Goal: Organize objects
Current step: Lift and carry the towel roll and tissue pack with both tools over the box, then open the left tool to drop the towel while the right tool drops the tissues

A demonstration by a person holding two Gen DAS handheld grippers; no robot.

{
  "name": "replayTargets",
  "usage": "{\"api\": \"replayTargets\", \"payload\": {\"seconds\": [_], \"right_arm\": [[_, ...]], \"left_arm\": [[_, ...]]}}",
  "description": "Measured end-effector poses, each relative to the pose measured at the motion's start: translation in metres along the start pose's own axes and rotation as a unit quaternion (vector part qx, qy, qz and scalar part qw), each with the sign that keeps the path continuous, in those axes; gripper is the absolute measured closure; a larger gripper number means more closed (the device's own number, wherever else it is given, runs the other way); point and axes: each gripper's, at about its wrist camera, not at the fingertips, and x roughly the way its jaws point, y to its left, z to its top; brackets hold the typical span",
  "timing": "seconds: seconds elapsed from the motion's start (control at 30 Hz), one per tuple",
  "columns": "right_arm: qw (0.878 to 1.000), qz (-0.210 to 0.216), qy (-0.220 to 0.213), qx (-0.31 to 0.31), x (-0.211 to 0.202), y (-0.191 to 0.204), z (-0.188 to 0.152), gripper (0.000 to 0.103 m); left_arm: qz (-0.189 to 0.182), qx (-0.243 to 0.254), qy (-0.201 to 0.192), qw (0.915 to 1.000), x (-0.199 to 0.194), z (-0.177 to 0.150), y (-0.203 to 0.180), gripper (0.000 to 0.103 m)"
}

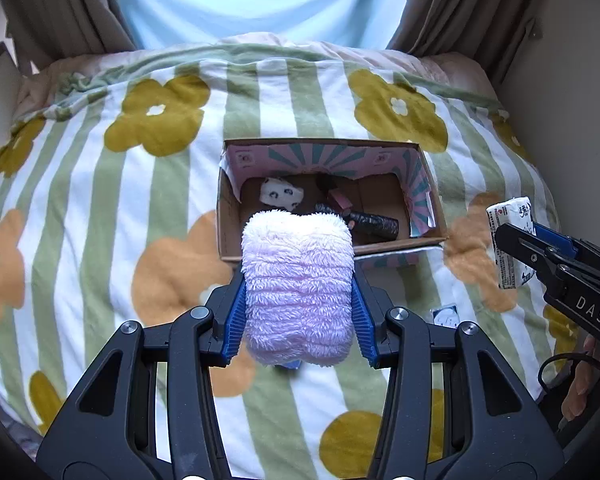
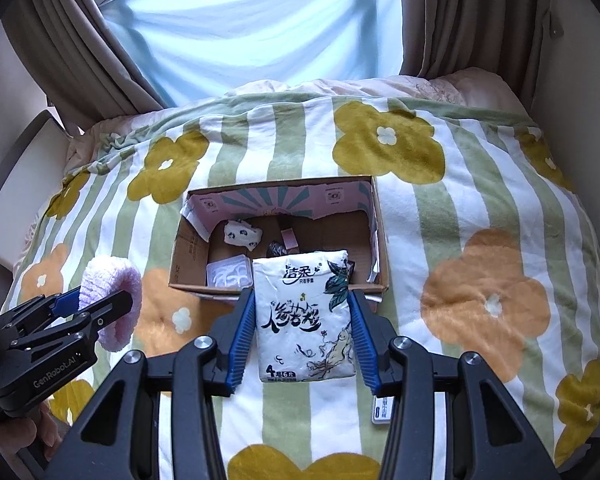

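Gripping a fluffy pink towel (image 1: 298, 280), the left gripper (image 1: 298, 312) is clamped on its sides above a flowered bed blanket (image 1: 100, 200). Just ahead of it sits an open cardboard box (image 1: 228, 216) holding small items. To its right, the right gripper (image 2: 302, 328) is clamped on a white tissue pack (image 2: 304, 316), the box just ahead.

The left gripper (image 1: 299, 292) clamps a fluffy pink cloth (image 1: 298, 284) between its blue pads, while the right gripper (image 2: 302, 314) squeezes a tissue pack (image 2: 306, 316), both held aloft.
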Motion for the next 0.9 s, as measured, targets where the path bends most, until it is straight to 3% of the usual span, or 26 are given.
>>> {"api": "replayTargets", "payload": {"seconds": [0.2,0.47,0.67,0.9], "right_arm": [[1.0,-0.007,0.005,0.005,0.037,-0.003,0.044,0.061],[0.999,-0.012,0.038,0.021,0.111,-0.013,0.087,0.061],[0.996,-0.019,0.083,0.039,0.178,-0.021,0.095,0.061],[0.99,-0.018,0.129,0.057,0.237,-0.032,0.084,0.061]], "left_arm": [[-0.014,0.02,0.01,0.9997,0.041,0.046,0.002,0.061],[-0.026,0.044,0.054,0.9972,0.12,0.084,-0.003,0.061],[-0.029,0.037,0.098,0.9941,0.184,0.087,-0.003,0.061],[-0.031,0.02,0.161,0.9863,0.253,0.065,-0.001,0.061]]}}
